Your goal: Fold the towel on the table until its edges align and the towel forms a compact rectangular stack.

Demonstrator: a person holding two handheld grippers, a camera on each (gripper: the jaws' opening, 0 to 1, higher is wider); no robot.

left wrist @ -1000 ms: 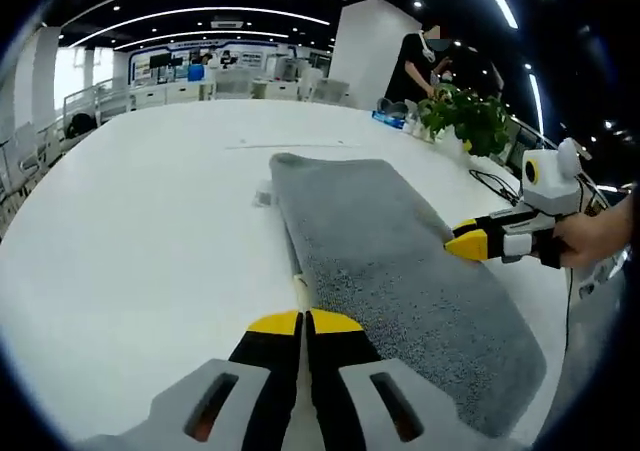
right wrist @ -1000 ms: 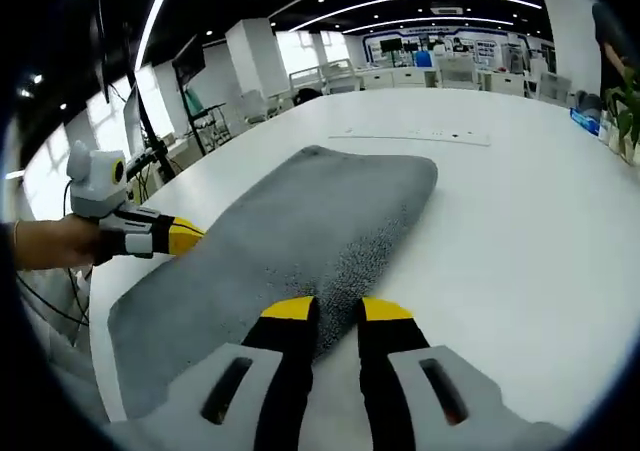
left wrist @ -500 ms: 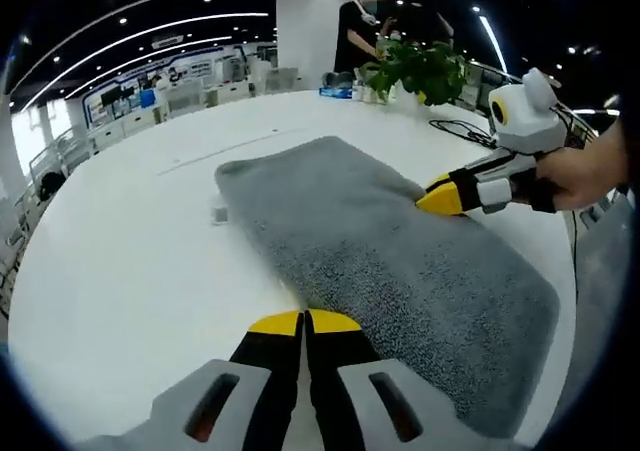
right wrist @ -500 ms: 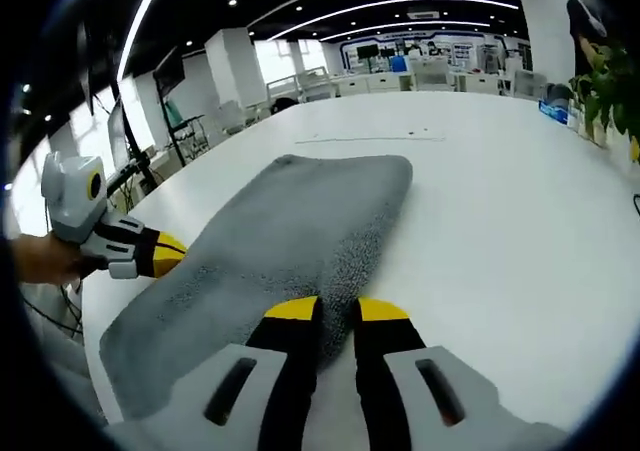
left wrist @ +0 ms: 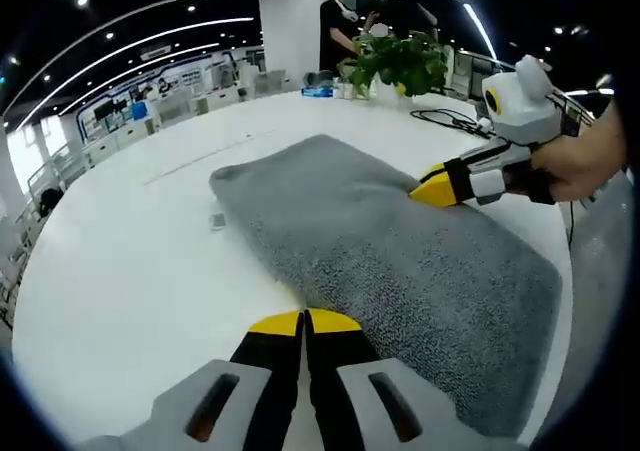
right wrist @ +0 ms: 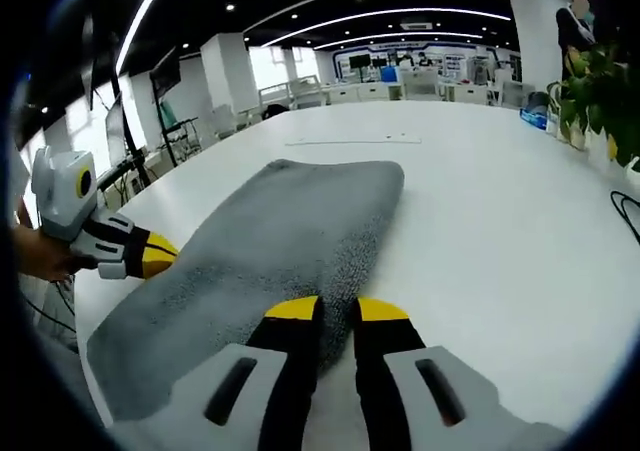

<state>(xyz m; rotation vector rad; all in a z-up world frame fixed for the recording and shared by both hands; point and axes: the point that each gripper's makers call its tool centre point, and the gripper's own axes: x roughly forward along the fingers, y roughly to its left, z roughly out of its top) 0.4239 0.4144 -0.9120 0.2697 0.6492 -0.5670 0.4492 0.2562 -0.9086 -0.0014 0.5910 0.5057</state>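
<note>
Big white counter, and your grey towel is lying flat across it as a long strip, so there's at least one more fold to go by the look of it. Your left gripper has its jaws pressed together right on the towel's long edge, looks like it's pinching the fabric. Your right gripper is pinching the opposite long edge, jaws nearly shut. I'd lift both sides evenly, carry them over together and check the corners meet before letting go. No real containers here, just a potted plant at the far end, well clear.
</note>
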